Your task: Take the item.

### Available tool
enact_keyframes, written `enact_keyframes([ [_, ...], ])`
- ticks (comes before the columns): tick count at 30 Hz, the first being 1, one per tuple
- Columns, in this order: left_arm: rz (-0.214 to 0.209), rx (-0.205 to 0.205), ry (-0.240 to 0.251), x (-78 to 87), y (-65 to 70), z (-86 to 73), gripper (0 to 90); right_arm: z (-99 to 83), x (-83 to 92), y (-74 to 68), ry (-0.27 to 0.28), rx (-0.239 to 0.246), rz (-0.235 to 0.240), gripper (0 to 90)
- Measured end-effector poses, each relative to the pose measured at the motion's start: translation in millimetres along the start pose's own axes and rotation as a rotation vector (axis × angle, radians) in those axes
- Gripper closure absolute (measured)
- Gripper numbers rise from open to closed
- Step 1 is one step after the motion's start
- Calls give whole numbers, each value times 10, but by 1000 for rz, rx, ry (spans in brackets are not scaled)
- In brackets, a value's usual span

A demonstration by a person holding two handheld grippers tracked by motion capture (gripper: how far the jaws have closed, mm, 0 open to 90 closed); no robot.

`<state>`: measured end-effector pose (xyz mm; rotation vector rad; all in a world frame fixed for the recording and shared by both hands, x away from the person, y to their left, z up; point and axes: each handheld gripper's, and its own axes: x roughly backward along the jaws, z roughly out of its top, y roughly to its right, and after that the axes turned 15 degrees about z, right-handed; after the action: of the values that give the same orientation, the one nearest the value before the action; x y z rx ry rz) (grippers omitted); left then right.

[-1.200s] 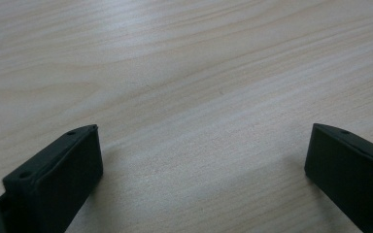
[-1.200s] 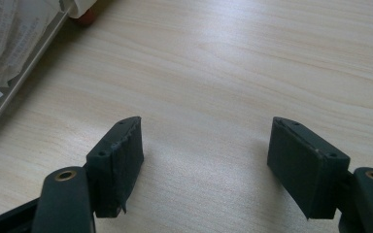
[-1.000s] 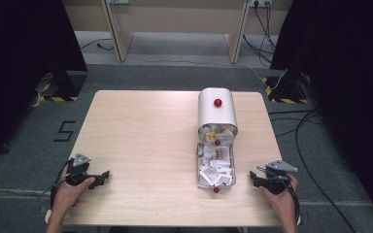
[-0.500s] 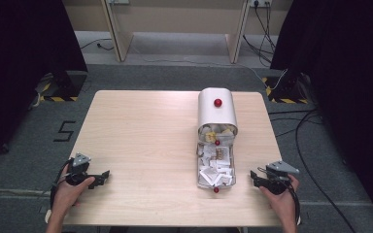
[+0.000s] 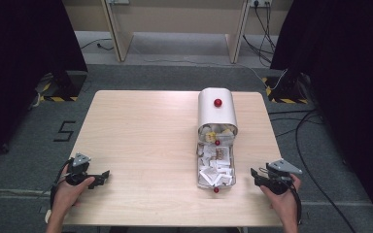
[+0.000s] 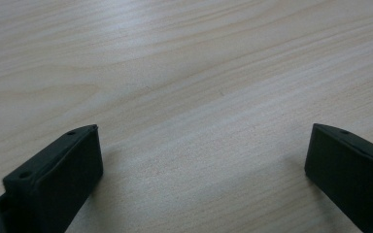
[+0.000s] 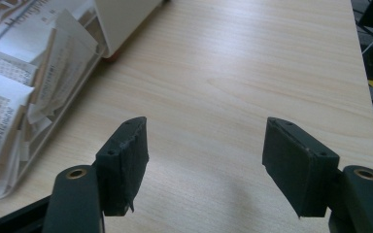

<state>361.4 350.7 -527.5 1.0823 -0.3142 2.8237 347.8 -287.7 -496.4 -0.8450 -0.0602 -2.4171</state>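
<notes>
A: Black jaws of the left gripper [image 6: 201,160] stand wide apart with bare pale wood grain between them; nothing held. In the high view the left gripper [image 5: 98,175] rests low at the near left corner of the table [image 5: 141,136], with the left hand [image 5: 70,189] wrapped round its body.

B: Right side, same entry. The right gripper [image 7: 204,155] has its jaws spread wide, empty, only tabletop between them. In the high view the right gripper [image 5: 257,175] sits at the near right edge, the right hand [image 5: 281,191] behind it, a grey three-cornered plate [image 5: 284,167] on top.

A: Nearest object to it?

B: A clear tray [image 5: 199,165] of paper sachets [image 5: 216,165], just to the left of the right gripper, apart from it. In the right gripper view the tray's wall [image 7: 53,131] runs along the left side, with sachets [image 7: 9,87] leaning inside.

A: Beyond the tray?

B: A white rounded cover [image 5: 216,112] with a red knob [image 5: 217,102], slid back over the tray's far end. More sachets show in its open mouth. A smaller red knob [image 5: 216,190] shows at the tray's near end, another [image 5: 217,142] just under the cover's mouth.

A: Off the table: grey carpet [image 5: 29,136], loose cables [image 5: 311,145] on the right.
</notes>
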Motion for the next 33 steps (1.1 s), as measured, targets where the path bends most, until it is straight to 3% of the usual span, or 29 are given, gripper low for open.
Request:
enact_keyframes([
  [12, 0, 1, 0, 0, -1, 0, 0, 104, 80, -107, 31, 30, 12, 357],
  [15, -1, 0, 0, -1, -1, 0, 0, 128, 111, -123, 52, 21, 39, 357],
  [33, -1, 0, 0, -1, -2, 0, 0, 211, 144, -236, 64, 50, 59, 361],
])
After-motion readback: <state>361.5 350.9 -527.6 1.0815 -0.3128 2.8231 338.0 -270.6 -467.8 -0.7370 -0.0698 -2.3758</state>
